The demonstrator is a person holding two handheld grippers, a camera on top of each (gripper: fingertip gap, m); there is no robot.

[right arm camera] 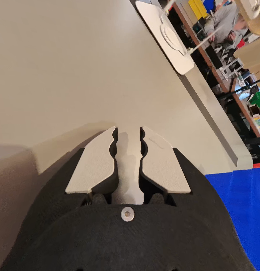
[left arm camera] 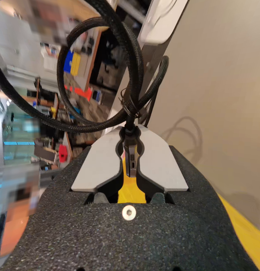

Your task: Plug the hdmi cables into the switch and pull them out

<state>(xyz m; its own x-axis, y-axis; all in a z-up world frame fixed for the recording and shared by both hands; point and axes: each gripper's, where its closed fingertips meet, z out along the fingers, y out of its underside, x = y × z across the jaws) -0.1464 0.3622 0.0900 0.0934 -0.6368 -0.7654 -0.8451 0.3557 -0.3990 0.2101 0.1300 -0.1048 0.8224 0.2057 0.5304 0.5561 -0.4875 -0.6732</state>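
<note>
In the left wrist view, a black braided cable sweeps in from the blurred left edge, loops up through the upper centre of the frame, and gathers at a knot of thin ties just above the fingertips. Below that knot the left gripper is clenched on the cable's dark connector: the two pale fingers stand only a narrow slot apart, and their black scalloped pads press on the connector's collar from both sides near the tips (the flat metal body with its small ports runs back down the slot toward the camera). A yellow surface shows beneath the slot and again at the lower right edge. To the right lies a beige tabletop, carrying the shadow of the cable loops, and a white stand base sits at the upper centre right.

In the right wrist view, the right gripper is released, its fingers parted by a moderate gap with only the bare beige tabletop showing between them; the pads grip nothing. A white stand base lies at the table's far edge, upper right. A blue block fills the lower right, and a seated person is in the blurred background at the top right.
</note>
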